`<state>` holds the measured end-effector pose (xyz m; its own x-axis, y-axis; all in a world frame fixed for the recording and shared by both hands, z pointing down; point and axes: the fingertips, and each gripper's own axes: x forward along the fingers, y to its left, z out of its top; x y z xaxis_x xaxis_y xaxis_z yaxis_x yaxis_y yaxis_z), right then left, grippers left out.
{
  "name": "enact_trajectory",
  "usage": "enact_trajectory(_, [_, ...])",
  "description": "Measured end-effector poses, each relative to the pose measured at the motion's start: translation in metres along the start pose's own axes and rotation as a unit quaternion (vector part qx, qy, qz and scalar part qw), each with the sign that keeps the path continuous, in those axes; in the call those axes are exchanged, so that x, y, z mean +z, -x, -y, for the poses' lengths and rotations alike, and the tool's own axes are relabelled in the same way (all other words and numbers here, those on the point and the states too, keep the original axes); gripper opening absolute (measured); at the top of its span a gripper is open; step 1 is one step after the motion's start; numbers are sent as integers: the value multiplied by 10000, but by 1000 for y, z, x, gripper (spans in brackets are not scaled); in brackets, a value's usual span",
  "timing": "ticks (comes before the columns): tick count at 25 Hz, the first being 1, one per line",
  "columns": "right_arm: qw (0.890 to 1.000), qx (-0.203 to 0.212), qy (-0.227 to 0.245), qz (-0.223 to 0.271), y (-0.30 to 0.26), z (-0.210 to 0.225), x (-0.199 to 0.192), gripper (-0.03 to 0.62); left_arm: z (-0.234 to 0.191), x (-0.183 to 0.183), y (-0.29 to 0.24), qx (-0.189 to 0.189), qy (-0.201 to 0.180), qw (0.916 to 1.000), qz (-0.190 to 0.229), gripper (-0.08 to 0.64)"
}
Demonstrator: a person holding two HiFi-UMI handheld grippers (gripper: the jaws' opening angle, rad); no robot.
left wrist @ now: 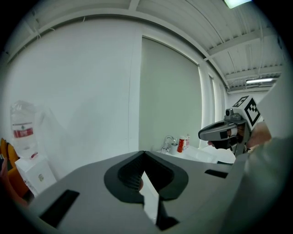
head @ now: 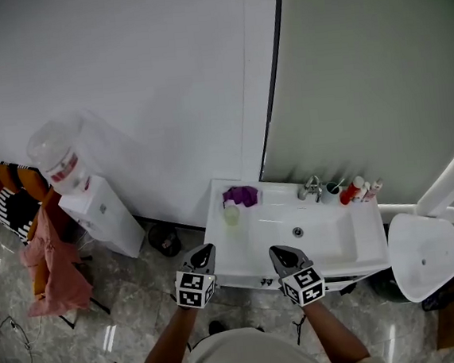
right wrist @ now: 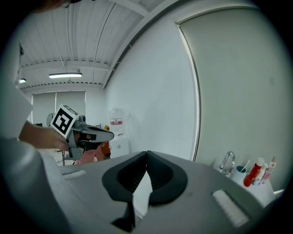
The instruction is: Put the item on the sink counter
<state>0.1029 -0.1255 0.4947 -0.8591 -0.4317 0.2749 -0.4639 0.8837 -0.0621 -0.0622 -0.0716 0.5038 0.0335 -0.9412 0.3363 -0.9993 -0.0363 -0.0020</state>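
The white sink counter (head: 234,252) stands against the wall ahead of me. A purple cloth (head: 240,195) lies at its back left corner, with a small pale green bottle (head: 231,213) just in front of it. My left gripper (head: 207,252) hovers over the counter's front left edge, shut, with nothing between its jaws. My right gripper (head: 276,252) is held over the front edge near the basin (head: 312,236), also shut and empty. In the left gripper view the jaw tips of the left gripper (left wrist: 144,152) meet. The right gripper (right wrist: 147,153) looks the same in its own view.
A faucet (head: 311,186), a cup with a toothbrush (head: 332,190) and red-and-white bottles (head: 357,190) line the counter's back right. A water dispenser (head: 93,205) and a chair with clothes (head: 47,258) stand to the left. A white toilet (head: 424,255) is at the right.
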Motion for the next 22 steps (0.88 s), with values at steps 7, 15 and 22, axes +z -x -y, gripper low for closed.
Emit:
enact_trajectory(7, [9999,-3,14,140,2,4,4,11,4,2,-3,-7,-29,10000,-10,8])
enact_trajectory(15, [9999,-8,-17,114,2,8,0,11,10,3,-8,-56,-72,10000,-16,8])
enact_trajectory(22, [9999,-32,-37,122,1,10,-2,11,9,5,-9,-60,-65,10000,-2,8])
